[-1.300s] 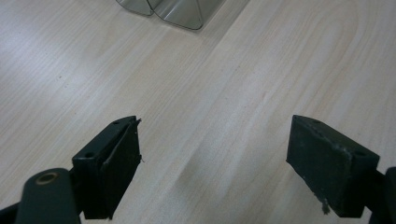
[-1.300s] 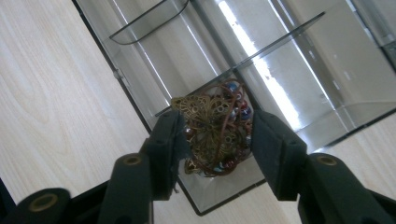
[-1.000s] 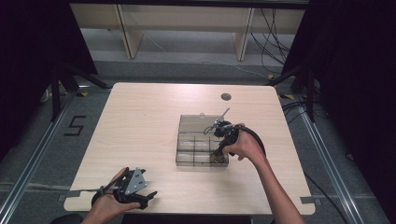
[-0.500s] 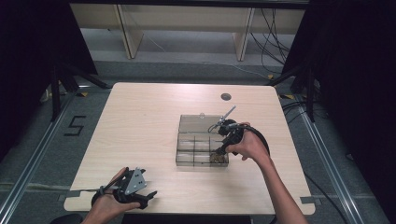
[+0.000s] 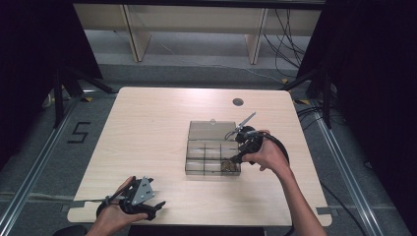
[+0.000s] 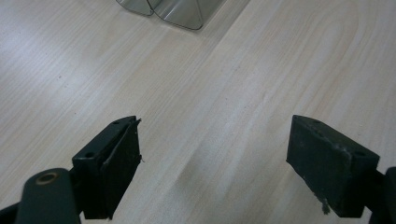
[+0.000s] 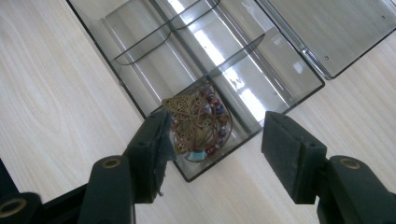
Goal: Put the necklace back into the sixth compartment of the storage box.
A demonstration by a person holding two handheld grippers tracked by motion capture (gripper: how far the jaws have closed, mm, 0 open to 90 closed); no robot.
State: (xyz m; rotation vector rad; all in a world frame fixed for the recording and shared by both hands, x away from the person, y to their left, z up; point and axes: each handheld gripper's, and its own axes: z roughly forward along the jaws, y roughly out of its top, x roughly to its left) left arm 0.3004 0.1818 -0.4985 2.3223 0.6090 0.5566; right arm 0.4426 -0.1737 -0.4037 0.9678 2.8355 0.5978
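A clear plastic organiser box (image 5: 211, 153) with several compartments lies open on the table, its lid (image 5: 212, 130) folded back flat. A brass filigree pendant on a beaded cord (image 7: 198, 123) lies in the near right corner compartment (image 5: 228, 167). My right gripper (image 7: 212, 140) hovers just above that compartment, open, its jaws either side of the jewellery and not touching it. In the high view the right gripper (image 5: 242, 153) is at the box's right edge. My left gripper (image 5: 147, 209) rests open at the table's front left, with bare wood between its fingers (image 6: 116, 158).
The light wooden table (image 5: 147, 128) has a round cable hole (image 5: 238, 102) at the back right. A cable (image 5: 280, 147) loops from the right gripper over the table's right side. Metal shelf legs stand on the floor beyond the table.
The right gripper has shifted slightly towards the near right corner of the box. The left gripper has stayed put.
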